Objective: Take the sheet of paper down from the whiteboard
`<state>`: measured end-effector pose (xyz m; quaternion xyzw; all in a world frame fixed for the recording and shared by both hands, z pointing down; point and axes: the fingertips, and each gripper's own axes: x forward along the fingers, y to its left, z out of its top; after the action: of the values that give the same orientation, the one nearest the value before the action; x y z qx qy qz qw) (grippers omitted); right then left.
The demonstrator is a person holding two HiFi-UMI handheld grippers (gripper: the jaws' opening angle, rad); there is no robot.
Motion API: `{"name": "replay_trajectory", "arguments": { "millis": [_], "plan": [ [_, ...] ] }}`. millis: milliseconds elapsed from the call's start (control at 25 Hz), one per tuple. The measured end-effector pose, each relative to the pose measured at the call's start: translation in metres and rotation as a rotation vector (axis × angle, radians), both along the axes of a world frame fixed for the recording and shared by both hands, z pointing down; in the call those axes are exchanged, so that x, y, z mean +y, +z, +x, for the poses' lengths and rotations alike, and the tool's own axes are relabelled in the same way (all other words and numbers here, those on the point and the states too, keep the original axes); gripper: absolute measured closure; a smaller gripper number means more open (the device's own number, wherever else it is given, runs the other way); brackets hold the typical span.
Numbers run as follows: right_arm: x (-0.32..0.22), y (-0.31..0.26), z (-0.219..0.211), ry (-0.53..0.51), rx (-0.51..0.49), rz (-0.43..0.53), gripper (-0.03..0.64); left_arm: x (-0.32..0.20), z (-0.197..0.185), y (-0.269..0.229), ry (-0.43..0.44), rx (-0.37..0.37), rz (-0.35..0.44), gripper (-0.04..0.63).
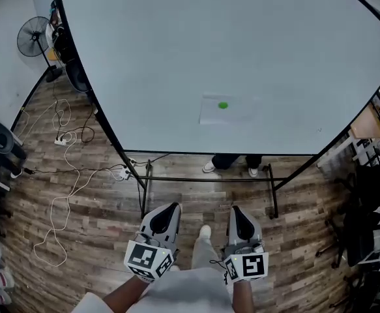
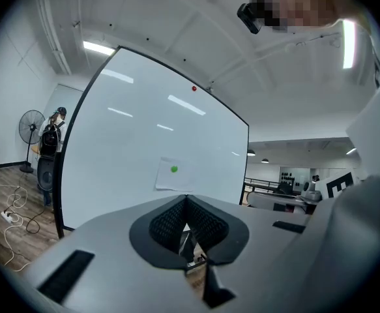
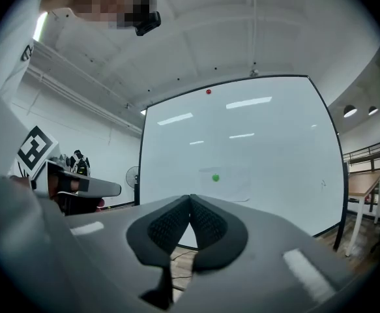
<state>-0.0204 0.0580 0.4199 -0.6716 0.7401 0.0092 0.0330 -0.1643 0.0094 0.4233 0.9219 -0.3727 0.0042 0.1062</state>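
wooden floor [image 1: 190, 201] lies open between the whiteboard [image 1: 242, 38], its sheet of paper [image 1: 233, 114] held by a green magnet [image 1: 223, 105], and the left gripper [image 1: 171, 208] and right gripper [image 1: 236, 211], both pinched together, empty.

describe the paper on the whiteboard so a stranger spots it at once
A large white whiteboard in a black frame stands ahead. Low on it hangs a pale rectangular sheet of paper. It is the only sheet there, pinned by a small round green magnet.
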Motion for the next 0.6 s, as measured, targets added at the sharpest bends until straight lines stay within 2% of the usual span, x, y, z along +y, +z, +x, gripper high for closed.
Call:
{"name": "replay_trajectory", "arguments": {
  "millis": [360,600],
  "plan": [
    [-0.099,-0.021,0.086,-0.062,0.007,0.030,0.606,-0.102,0.086,-0.020,-0.056,0.002,0.014,0.589],
    [-0.142,-0.015,0.114,-0.122,0.016,0.025,0.606,-0.141,0.115,-0.028,-0.112,0.015,0.042,0.589]
  ]
}}
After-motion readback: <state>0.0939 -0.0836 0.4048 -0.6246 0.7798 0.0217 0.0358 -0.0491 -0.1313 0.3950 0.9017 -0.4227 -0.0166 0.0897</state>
